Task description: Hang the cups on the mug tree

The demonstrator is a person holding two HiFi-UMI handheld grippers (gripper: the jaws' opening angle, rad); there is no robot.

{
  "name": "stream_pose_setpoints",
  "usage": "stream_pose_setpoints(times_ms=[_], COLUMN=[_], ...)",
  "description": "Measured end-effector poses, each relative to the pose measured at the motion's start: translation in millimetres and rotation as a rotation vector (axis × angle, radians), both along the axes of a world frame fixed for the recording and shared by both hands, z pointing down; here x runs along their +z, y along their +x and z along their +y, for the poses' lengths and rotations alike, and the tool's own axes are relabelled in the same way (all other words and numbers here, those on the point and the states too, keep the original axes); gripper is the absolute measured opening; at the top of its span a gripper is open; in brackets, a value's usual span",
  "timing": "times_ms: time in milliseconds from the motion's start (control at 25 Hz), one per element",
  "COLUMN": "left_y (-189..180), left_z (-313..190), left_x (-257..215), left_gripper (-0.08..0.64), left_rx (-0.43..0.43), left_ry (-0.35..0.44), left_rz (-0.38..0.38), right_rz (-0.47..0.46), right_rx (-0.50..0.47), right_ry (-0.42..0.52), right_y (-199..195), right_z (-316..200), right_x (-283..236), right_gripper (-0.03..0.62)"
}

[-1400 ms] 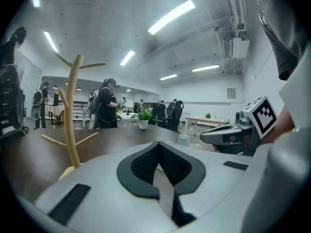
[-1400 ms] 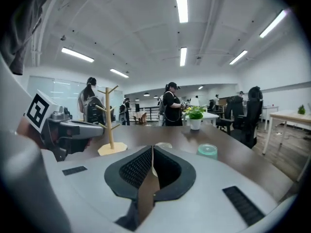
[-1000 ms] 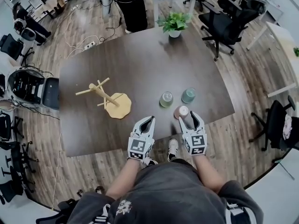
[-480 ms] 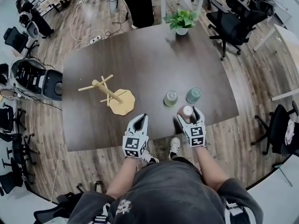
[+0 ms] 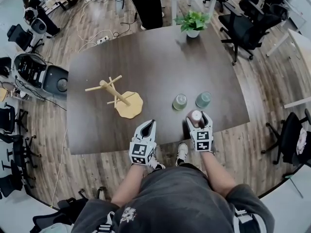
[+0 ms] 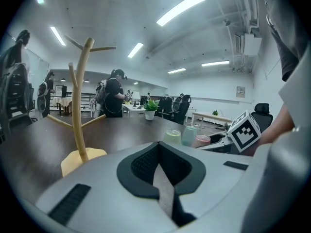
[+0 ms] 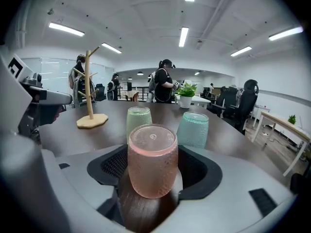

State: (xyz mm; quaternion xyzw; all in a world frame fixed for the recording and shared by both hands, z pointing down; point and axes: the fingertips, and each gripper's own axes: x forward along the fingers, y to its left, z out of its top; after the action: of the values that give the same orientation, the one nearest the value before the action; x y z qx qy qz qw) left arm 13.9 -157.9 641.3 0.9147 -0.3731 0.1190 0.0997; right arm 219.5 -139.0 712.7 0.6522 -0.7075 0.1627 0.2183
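No readable word, brand or number anywhere in room. Left marker cube point(image 5: 141, 153) and right marker cube point(image 5: 202, 141) carried black-and-white square code patterns only, no letters or digits. Small framed notice point(image 6: 241, 91) hung on far white wall, print too small to read.
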Motion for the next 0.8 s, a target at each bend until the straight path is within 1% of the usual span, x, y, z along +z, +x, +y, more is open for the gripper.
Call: stream_pose_setpoints(times_ms=[160, 400, 600, 720, 800], left_y=[-1.2, -10.0, -22.5, -34.5, -46.3], left_z=[3.8, 5.1, 5.1, 5.8, 5.9], left_x=[-4.3, -6.7, -16.6, -25.2, -29.9], left_gripper=[0.008, 0.008, 0.008, 0.008, 0.008], left_rx=[0.015, 0.008, -0.011, -0.04, -0.063], left_ry=[0.013, 0.022, 0.041, 0.062, 0.071], left_rz=[-0.009, -0.011, -0.023, -0.026, -0.024], right_rz=[-0.013, -0.027, -0.072, -0.102, -0.102], right_rx=[-0.007, -0.029, -0.052, -0.086, -0.117], right_ry=[0.047, 0.118, 0.178, 0.221, 0.247], right_y=[-5.7, -21.9, -40.8, -59.4, -75.9], right_z=[1.4, -0.9, -3.8, -8.6, -13.1], right_x=[-14.4, -42.0, -74.3, -97.1, -110.5], right_gripper=[0.334, 0.334, 0.334, 0.334, 0.334])
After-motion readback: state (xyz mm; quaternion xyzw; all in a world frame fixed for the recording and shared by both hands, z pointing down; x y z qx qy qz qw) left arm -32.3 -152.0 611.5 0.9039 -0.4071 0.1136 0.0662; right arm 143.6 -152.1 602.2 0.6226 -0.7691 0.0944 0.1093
